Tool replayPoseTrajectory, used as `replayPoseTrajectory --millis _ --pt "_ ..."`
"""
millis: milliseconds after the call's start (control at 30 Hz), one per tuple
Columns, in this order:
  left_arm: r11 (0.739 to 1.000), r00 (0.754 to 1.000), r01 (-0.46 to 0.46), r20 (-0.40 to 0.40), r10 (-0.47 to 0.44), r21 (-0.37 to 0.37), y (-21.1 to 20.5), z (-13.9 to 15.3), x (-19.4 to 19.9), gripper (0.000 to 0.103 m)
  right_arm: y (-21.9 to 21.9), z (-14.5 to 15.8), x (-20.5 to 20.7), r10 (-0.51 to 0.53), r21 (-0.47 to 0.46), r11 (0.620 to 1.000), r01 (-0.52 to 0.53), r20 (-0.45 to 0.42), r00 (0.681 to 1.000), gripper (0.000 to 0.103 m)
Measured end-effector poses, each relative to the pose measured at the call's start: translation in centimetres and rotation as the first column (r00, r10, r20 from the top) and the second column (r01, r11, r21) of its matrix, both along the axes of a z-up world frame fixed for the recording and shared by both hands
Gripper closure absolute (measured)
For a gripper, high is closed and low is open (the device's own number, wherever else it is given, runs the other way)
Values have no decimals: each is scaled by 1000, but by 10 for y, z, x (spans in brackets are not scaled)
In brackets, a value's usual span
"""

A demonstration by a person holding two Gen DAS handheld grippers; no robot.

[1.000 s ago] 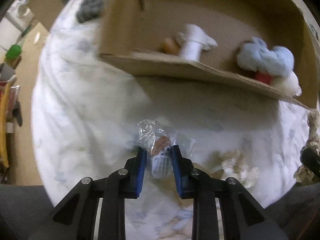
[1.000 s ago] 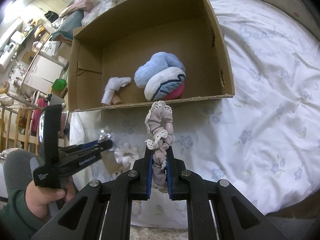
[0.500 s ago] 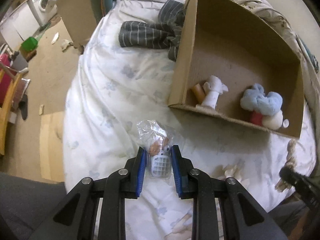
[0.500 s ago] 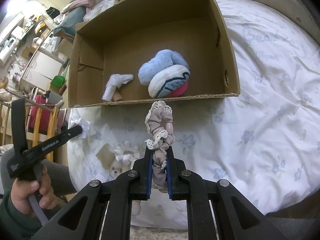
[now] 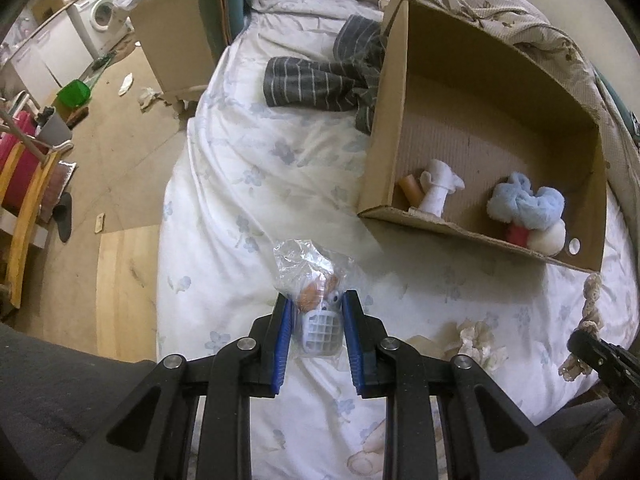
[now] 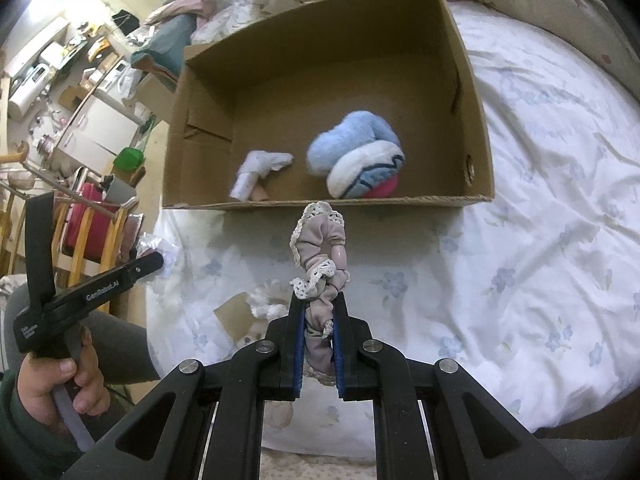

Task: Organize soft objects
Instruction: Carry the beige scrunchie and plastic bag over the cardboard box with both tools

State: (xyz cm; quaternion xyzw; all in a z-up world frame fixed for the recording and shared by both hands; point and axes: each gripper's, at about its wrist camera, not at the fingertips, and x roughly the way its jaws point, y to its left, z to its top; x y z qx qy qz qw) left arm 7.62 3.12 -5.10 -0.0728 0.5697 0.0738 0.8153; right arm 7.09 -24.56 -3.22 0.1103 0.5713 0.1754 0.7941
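My left gripper (image 5: 316, 304) is shut on a small toy in a clear plastic bag (image 5: 310, 284), held above the bed. My right gripper (image 6: 320, 304) is shut on a mauve scrunchie with lace trim (image 6: 320, 248), raised just short of the box's near wall. The open cardboard box (image 6: 320, 202) lies on the bed. It holds a blue and white plush (image 6: 360, 160) and a small white cloth item (image 6: 256, 170). In the left wrist view the same box (image 5: 460, 232) sits to the right, with the plush (image 5: 528, 212) inside. The left gripper (image 6: 154, 260) also shows in the right wrist view, in a person's hand (image 6: 60, 384).
A white lace scrunchie (image 5: 480, 340) and a cardboard scrap (image 6: 234, 316) lie on the flowered sheet (image 5: 260, 184). Grey striped clothing (image 5: 320, 80) lies beside the box's far corner. The bed's edge drops to a cluttered floor at the left, with a second box (image 5: 176, 44).
The left gripper has risen and pulled back with the bagged toy, so more of the bed and floor shows. The right gripper and scrunchie have stayed almost still.
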Motion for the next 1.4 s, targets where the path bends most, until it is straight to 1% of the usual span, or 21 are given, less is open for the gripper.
replayPoseTrajectory --millis 100,200,333,433,533,600,700,767,833,900,967,1100,1167,1233,1300,1367,1400 --pt "1000 999 5 32 -5 5 -4 12 -3 80 3 6 -2 13 23 1000 -13 28 1000 89" --pt "1000 998 13 60 -12 -9 -10 29 -4 80 4 17 -4 15 46 999 -18 55 998 90" --pt "999 992 42 118 -41 -3 -22 59 5 80 5 41 -1 9 74 997 -17 111 994 90" --pt "999 986 53 158 -53 3 -29 81 19 80 6 60 10 -3 95 995 -11 152 988 89" --pt "997 979 75 186 -78 24 -39 99 36 80 9 73 26 1 103 995 -20 179 984 89" --pt "994 974 91 201 -103 67 -49 104 49 80 13 80 40 10 91 995 -29 208 978 89" --pt "983 970 122 194 -147 134 -60 97 68 80 16 83 63 18 85 996 -38 223 975 89" --pt "978 971 127 183 -157 163 -63 88 79 80 18 76 78 19 94 995 -40 213 977 89" --pt "979 977 112 163 -140 169 -62 78 88 80 21 67 88 22 88 995 -40 199 980 90" --pt "983 985 84 133 -106 161 -59 64 98 80 25 56 94 31 65 997 -44 191 981 89" --pt "986 990 64 116 -82 153 -57 54 105 80 27 43 99 34 75 996 -47 172 984 89" --pt "987 993 32 110 -50 156 -54 39 111 80 32 21 108 36 68 997 -44 123 992 89" --pt "985 993 29 108 -47 169 -55 35 115 80 36 15 114 45 79 995 -54 106 993 89" --pt "979 992 44 107 -67 201 -62 33 120 80 38 13 116 52 61 996 -58 105 993 89" --pt "972 988 62 127 -92 226 -68 37 118 80 37 13 119 43 80 995 -51 101 994 89" --pt "965 988 76 114 -107 251 -72 37 118 80 35 12 121 33 91 995 -41 92 995 90" --pt "966 988 73 111 -104 249 -71 36 118 80 34 11 122 26 89 995 -34 85 996 89"
